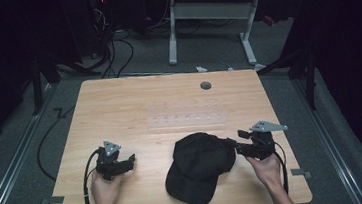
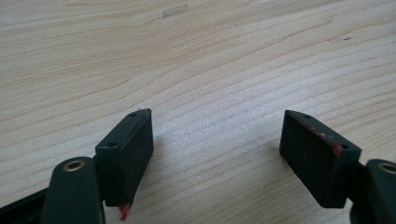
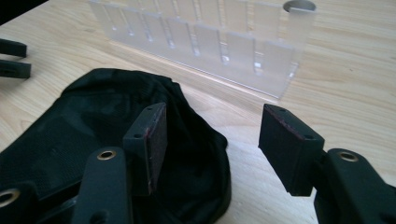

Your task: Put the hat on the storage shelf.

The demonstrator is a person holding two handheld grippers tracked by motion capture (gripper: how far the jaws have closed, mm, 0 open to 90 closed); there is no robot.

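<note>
Matt black cloth cap (image 1: 200, 165), wood-grain table (image 1: 119, 108)

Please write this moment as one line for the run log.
left gripper: open, over bare table | right gripper: open, at edge of cap | cap: flat on table, not gripped | clear rack: behind cap

One black cap (image 1: 200, 166), one clear slotted rack (image 1: 186, 119), one grey round grommet (image 1: 205, 85), two tongs, left tongs (image 1: 130, 160) and right tongs (image 1: 233, 143), one wooden surface (image 1: 120, 113), one white-legged desk (image 1: 210, 11) behind
</note>
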